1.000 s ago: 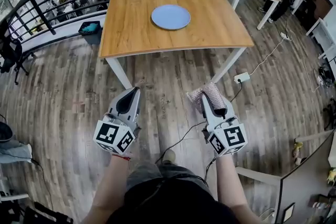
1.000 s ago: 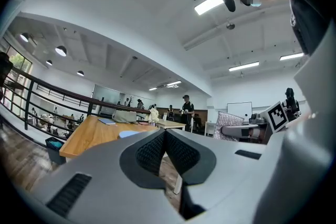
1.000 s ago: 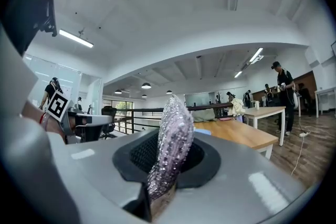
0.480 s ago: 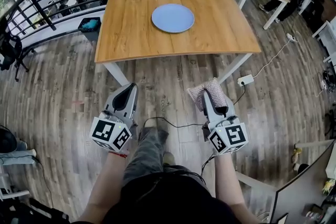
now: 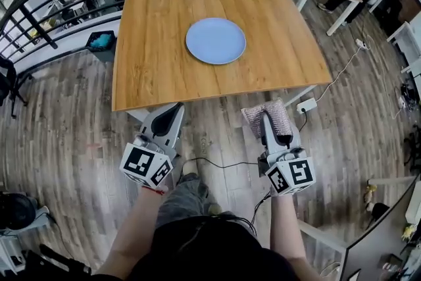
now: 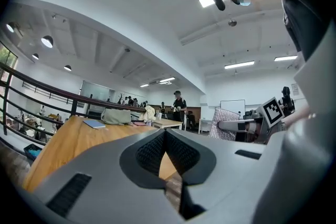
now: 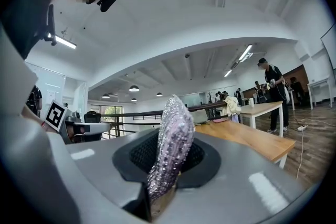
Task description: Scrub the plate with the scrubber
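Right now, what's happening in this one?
A person stands just short of the wooden table, a gripper in each hand. The right gripper is shut on a sparkly scrubber; the left gripper is shut with nothing between its fingers. The blue plate lies on the table, untouched, ahead of both.

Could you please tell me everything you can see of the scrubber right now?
The scrubber is a pinkish-silver pad with a glittery, woven-looking surface. It is clamped edge-on between the jaws of the right gripper, standing up past their tips. Nothing else touches it. It is held above the wooden floor, just short of the near edge of the table, away from the blue plate.
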Demonstrator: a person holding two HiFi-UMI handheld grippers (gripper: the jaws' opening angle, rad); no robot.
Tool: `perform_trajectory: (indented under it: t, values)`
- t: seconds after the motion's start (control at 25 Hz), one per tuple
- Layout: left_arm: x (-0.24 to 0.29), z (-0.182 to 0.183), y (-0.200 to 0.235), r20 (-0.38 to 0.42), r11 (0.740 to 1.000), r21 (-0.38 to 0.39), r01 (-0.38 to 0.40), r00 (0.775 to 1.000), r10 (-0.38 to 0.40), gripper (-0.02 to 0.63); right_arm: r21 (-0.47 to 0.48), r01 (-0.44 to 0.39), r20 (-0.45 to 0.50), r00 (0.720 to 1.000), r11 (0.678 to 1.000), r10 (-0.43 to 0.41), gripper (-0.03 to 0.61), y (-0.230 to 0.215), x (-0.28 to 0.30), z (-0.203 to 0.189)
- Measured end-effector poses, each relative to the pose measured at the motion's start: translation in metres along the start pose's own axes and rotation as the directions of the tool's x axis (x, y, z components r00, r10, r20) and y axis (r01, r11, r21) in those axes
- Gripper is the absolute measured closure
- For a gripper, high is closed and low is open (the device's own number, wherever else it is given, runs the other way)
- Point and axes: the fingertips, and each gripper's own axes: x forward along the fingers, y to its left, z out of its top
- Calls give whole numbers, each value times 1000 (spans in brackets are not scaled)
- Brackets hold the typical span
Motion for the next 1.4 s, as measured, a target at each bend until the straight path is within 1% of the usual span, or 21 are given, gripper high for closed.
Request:
perform_trajectory:
  t: [0.2,0.36,0.44,0.56,0.72,0.88,0.96,1.08,1.16,1.24,1.4]
  values:
    - [36,0,44,-9,999,-5,35,999,-35,617,8,48,-6,999,999,-48,502,-9,44,-7]
    - [63,3,64,-2,996,0,89,996,-89,617,13,70,1,998,997,-70,502,-8,74,-9]
    - [72,5,73,7,995,-2,103,995,-103,617,11,67,2,998,998,-67,502,-4,87,-8]
    - [79,0,78,19,995,-23,101,995,-100,617,-6,44,-17,999,999,-44,502,1,97,-10]
    - [92,-6,84,11,994,-42,98,995,-97,617,-3,39,-18,999,999,-39,502,-8,113,-7]
    - [108,-11,96,-26,996,-37,78,997,-79,617,7,9,-29,1000,1000,-9,502,-14,140,-14]
    - [118,-16,105,-49,997,-38,61,997,-62,617,15,-17,-43,999,1000,18,501,-20,158,-22]
    - [133,-27,120,-87,998,-63,21,996,-26,617,30,-70,-75,995,997,72,502,-25,190,-35]
    - [144,-35,132,-125,996,-93,-8,992,-4,617,29,-110,-126,986,993,113,501,-27,213,-43]
    - [156,-46,143,-164,992,-121,-37,986,17,617,26,-147,-198,969,989,149,502,-31,235,-54]
    - [182,-67,161,-243,984,-138,-112,967,76,617,46,-205,-336,919,978,208,502,-43,271,-83]
